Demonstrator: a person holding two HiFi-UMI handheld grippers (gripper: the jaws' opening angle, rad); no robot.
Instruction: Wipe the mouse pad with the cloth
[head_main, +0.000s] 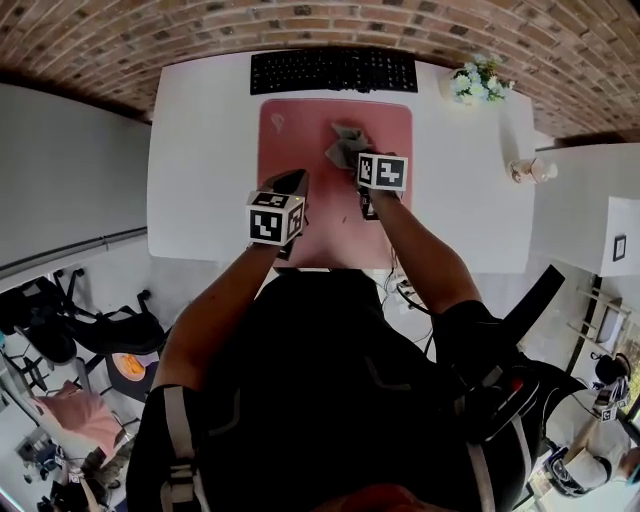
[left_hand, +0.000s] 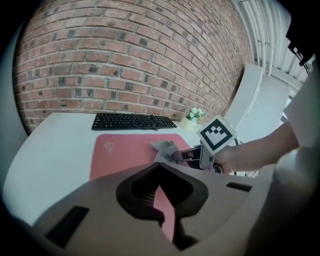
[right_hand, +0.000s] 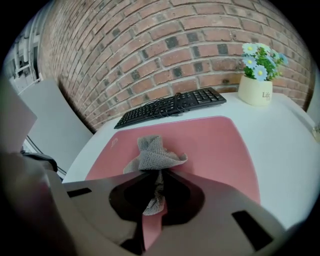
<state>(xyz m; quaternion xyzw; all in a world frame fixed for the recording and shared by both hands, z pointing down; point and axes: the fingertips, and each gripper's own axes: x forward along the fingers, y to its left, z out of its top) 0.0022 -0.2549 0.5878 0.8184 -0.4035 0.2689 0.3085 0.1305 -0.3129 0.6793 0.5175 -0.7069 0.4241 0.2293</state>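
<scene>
1. Cloth (right_hand: 155, 155), grey, knitted and crumpled, lies mid-way on the pink rectangular mouse pad (right_hand: 215, 145), one fold pinched in the right gripper's (right_hand: 158, 174) closed jaws
2. Left gripper (left_hand: 160, 167) hovers over the pad's near left part, jaws together, empty

Brick wall (head_main: 300, 25) behind white desk (head_main: 200, 150)

A: What is the cloth (right_hand: 154, 152) like?
B: Grey, coarse, open-weave. The mouse pad (right_hand: 215, 145) is matt and smooth, the table (right_hand: 285, 150) smooth white.
A: And the wall (right_hand: 150, 45)?
B: Rough brick; the keyboard (right_hand: 170, 107) looks like matt black plastic.
</scene>
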